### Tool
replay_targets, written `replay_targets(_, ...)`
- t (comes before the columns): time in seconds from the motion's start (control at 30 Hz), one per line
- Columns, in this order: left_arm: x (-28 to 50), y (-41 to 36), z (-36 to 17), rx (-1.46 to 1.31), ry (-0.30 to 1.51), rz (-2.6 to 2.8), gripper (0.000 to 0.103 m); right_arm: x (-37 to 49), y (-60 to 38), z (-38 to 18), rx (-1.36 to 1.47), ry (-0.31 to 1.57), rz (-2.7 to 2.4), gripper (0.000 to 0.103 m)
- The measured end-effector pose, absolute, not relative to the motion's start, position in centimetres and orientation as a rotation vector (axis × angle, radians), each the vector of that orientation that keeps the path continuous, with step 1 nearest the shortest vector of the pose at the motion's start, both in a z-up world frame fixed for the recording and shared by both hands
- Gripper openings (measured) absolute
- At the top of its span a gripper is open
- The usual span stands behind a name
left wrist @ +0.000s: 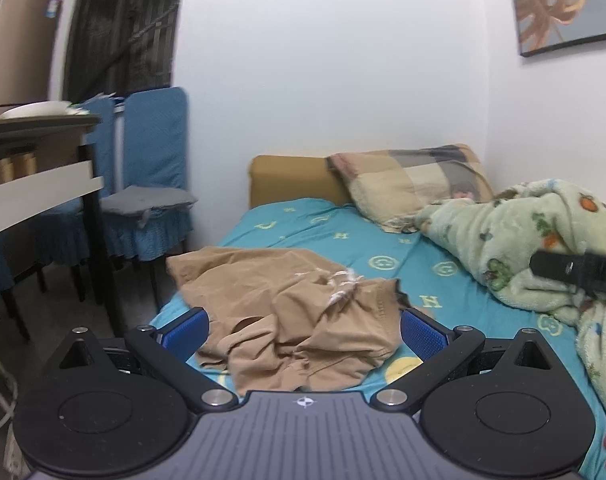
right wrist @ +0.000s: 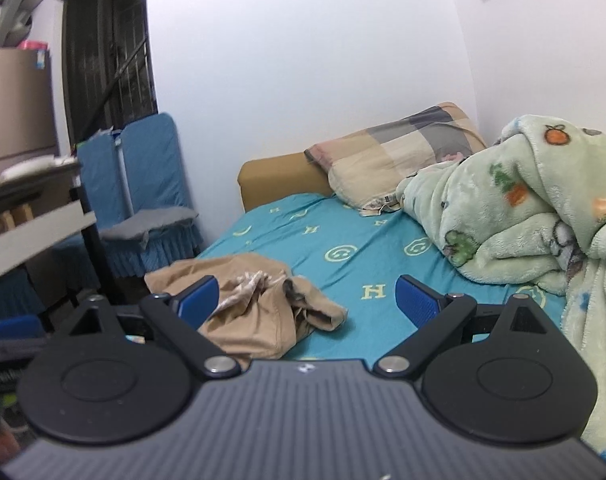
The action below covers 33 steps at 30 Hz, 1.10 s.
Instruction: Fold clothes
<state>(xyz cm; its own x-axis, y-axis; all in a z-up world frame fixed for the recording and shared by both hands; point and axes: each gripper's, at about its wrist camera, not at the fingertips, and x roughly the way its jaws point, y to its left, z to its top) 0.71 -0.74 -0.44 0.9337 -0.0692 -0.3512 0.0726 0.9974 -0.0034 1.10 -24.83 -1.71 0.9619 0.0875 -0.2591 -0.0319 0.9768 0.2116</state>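
A crumpled tan garment [left wrist: 287,316] with a white drawstring lies on the teal bed sheet [left wrist: 343,240] near the bed's front left corner. It also shows in the right wrist view [right wrist: 255,304], low and left. My left gripper [left wrist: 303,332] is open, its blue pads either side of the garment and just above it, holding nothing. My right gripper [right wrist: 307,300] is open and empty, above the sheet to the right of the garment. A black part of the right gripper [left wrist: 579,272] shows at the right edge of the left wrist view.
A green fleece blanket [right wrist: 523,208] is heaped on the bed's right side. A checked pillow [right wrist: 395,156] leans on the headboard. Blue-covered chairs [left wrist: 147,184] and a table [left wrist: 31,160] stand left of the bed. White walls lie behind.
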Motion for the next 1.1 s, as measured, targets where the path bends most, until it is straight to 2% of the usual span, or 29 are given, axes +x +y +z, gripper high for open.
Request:
replay_targets(0.17,3.3,-3.3,-1.1,0.107,0.367,-0.146,0.103,0.7,-26.9,-0.7,0.249,0.256,0.023,0.097)
replay_targets(0.3,7.5,-5.8,-3.1,0.143,0.474,-0.226,0.102,0.9,-28.3,-0.6,0.290,0.275,0.011,0.097)
replay_targets(0.47,12.9,-8.7,-7.7,0.228,0.574,-0.277,0.097,1.7,-28.8,-1.6,0.278,0.300,0.013,0.097)
replay_targets(0.67,18.2,-9.8,-13.0,0.281,0.610,-0.267,0.086,4.7,-28.3,-4.5,0.234,0.371,0.011,0.097)
replay_targets(0.7,18.8,-9.6,-13.5,0.281,0.605,-0.264,0.082,5.0,-28.3,-4.8,0.233,0.374,0.010,0.097)
replay_targets(0.77,19.6,-9.1,-13.9,0.279,0.578,-0.254,0.065,5.5,-28.1,-5.2,0.226,0.373,0.003,0.097)
replay_targets(0.83,20.3,-7.8,-13.4,0.199,0.576,-0.236,0.035,5.9,-28.0,-5.6,0.220,0.372,-0.004,0.097)
replay_targets(0.87,20.7,-7.0,-13.0,0.147,0.581,-0.229,0.029,6.2,-27.9,-5.7,0.217,0.371,-0.007,0.097)
replay_targets(0.9,21.0,-6.1,-12.5,0.093,0.582,-0.223,0.017,6.4,-27.8,-5.9,0.214,0.370,-0.011,0.097)
replay_targets(1.1,18.1,-2.2,-6.6,-0.043,0.444,-0.224,0.013,7.7,-27.4,-7.1,0.196,0.367,-0.031,0.097)
